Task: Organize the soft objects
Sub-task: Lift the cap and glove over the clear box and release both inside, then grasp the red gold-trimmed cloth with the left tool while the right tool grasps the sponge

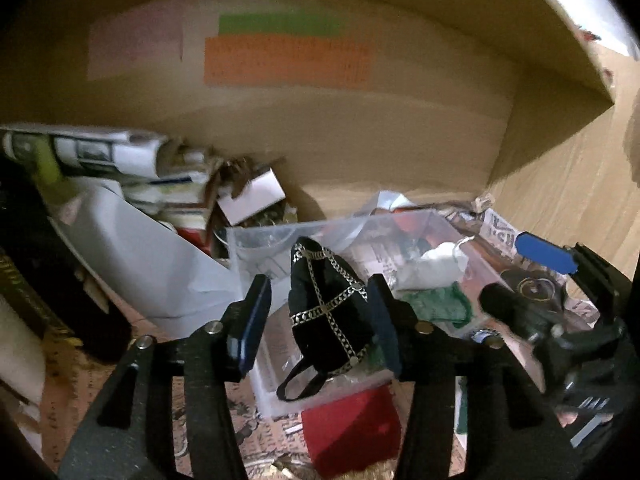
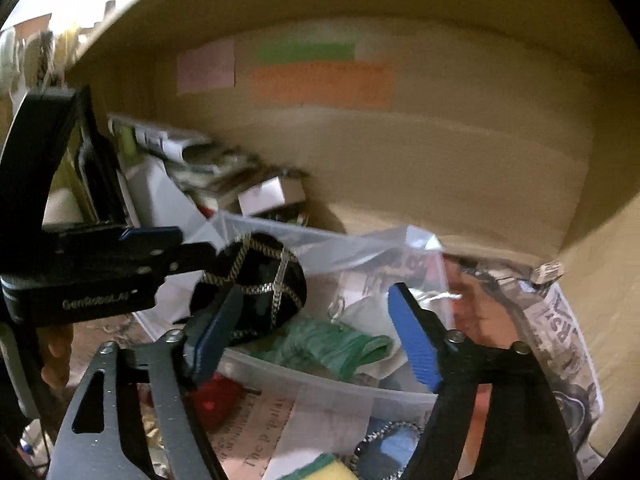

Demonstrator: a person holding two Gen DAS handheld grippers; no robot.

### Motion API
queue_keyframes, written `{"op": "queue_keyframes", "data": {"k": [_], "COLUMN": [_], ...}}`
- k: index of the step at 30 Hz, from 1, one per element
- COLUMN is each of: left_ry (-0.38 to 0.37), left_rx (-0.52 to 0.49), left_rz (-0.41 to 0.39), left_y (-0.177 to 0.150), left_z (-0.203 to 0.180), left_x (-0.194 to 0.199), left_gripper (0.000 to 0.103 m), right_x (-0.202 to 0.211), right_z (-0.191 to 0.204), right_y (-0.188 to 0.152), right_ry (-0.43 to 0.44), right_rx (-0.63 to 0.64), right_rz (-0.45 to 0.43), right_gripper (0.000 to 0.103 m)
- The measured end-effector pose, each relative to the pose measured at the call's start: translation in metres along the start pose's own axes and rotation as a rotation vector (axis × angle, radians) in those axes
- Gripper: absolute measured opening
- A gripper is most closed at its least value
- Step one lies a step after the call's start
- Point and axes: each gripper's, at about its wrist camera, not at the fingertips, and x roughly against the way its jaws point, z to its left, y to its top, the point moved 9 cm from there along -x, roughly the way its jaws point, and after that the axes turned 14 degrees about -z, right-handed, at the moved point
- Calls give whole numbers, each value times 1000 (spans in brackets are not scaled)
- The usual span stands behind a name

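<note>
A black soft face mask with silver chains (image 1: pixel 328 304) hangs over the near-left corner of a clear plastic bin (image 1: pixel 472 248). My left gripper (image 1: pixel 320 320) stands around the mask with its jaws apart; only the right pad looks in contact. In the right wrist view the same mask (image 2: pixel 256 280) sits at the bin's left rim (image 2: pixel 360 390), with the left gripper (image 2: pixel 132 256) reaching it from the left. My right gripper (image 2: pixel 316 336) is open and empty above the bin, over a green cloth (image 2: pixel 340 348) and a white cloth (image 2: pixel 368 312).
A cardboard box wall (image 1: pixel 360 128) with coloured labels stands behind. Papers and small boxes (image 1: pixel 132 156) pile at the back left. Newspaper (image 2: pixel 568 344) lines the floor. A red object (image 1: pixel 356 428) lies in front of the bin, and a yellow-green sponge (image 2: pixel 324 468) near the bottom.
</note>
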Motion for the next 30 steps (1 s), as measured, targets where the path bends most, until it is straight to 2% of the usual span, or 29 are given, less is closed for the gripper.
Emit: {"op": "queue_keyframes", "data": {"k": [6, 11, 18, 25, 30], "left_ry": [25, 49, 45, -22, -54], "left_rx": [-3, 0, 0, 10, -11], "left_rz": [-57, -39, 84, 229, 277], "left_y": [3, -14, -64, -113, -130], "left_z": [6, 14, 13, -9, -25], "left_x": [33, 45, 38, 18, 7], "left_gripper": [69, 83, 84, 84, 83], "right_x": [27, 43, 52, 51, 49], "right_z": [-5, -11, -15, -6, 1], "right_y": [13, 1, -42, -92, -102], "right_ry": [-11, -31, -29, 7, 40], "right_rx": [-26, -33, -74, -121, -152], "right_rz": [-52, -38, 61, 181, 209], "right_gripper": [85, 87, 87, 87, 87]}}
